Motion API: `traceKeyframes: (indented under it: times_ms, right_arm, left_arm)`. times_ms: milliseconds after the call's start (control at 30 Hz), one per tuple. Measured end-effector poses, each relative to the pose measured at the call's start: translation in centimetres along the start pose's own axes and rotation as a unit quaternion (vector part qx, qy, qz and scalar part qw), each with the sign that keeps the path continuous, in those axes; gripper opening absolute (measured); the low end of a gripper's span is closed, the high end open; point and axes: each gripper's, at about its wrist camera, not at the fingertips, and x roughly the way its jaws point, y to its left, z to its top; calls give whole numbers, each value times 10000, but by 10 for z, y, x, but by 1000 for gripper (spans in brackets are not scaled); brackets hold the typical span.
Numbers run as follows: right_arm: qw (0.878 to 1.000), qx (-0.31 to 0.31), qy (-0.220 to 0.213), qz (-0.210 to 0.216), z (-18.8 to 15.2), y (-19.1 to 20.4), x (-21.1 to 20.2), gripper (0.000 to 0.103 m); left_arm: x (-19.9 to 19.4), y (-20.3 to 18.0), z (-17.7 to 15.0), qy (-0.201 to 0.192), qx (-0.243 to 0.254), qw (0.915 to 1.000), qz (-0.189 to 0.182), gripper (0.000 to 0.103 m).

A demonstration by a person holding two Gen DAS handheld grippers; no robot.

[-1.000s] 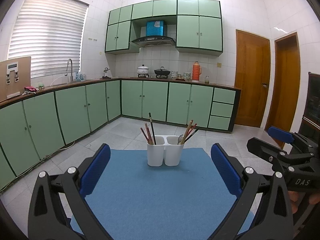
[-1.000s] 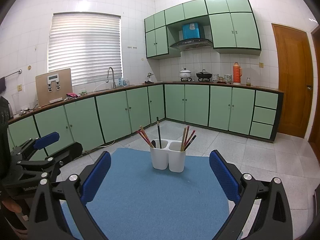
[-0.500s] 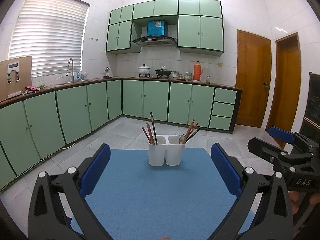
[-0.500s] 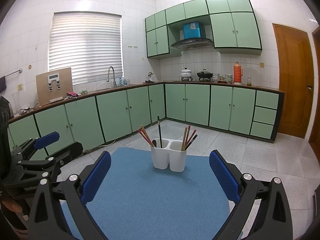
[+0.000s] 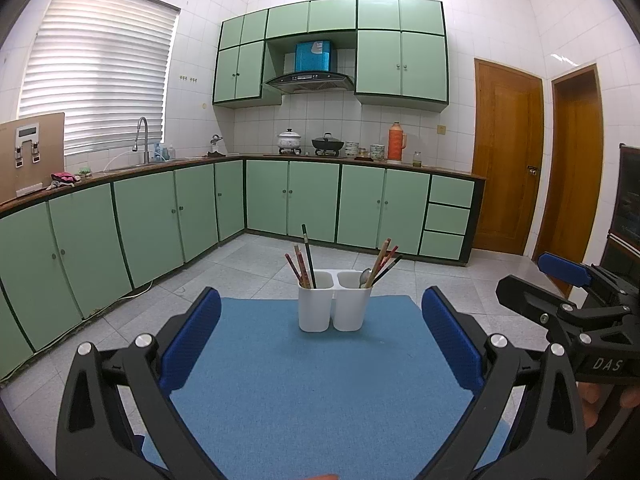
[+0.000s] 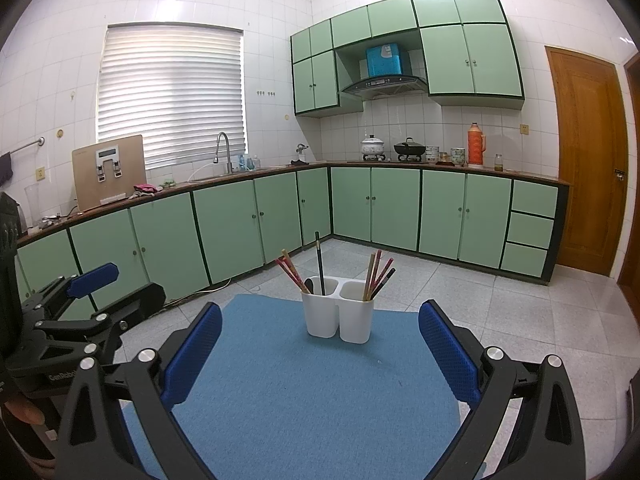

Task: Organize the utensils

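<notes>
Nearest the cameras, the left gripper point(image 5: 320, 340) and the right gripper point(image 6: 320, 344) are both standing with jaws spread wide and gripping nothing, blue pads facing inward over a blue mat point(image 5: 312, 392). In the left wrist view the right gripper is also showing at the right edge, with fingertips of the person's hand point(image 5: 608, 404) wrapping its handle; in the right wrist view the left gripper is appearing at the left edge.

Further along the mat, near its far end, a white two-compartment holder point(image 5: 335, 306) is standing upright, well apart from both grippers. Its left compartment is holding reddish chopsticks point(image 5: 299, 266) and one tall dark chopstick point(image 5: 308, 254); its right compartment is holding leaning chopsticks point(image 5: 385, 260) and a spoon point(image 5: 365, 277), whose bowl is pointing upward.

Beyond the mat, pale floor tiles point(image 5: 256, 264) are running to green base cabinets point(image 5: 312, 200). On the counter, a sink tap point(image 5: 141, 134), two pots point(image 5: 308, 144) and an orange flask point(image 5: 397, 148) are standing. Farthest back are a range hood point(image 5: 310, 80), a window blind point(image 5: 100, 76) and wooden doors point(image 5: 508, 160).
</notes>
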Motion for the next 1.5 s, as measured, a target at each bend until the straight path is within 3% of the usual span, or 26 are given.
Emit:
traceKeyframes:
  times_ms: [1500]
  right_arm:
    - [10000,2,17,3,-3,1,1,97]
  left_arm:
    - [0,1,-1,18,-14,10000,8,97]
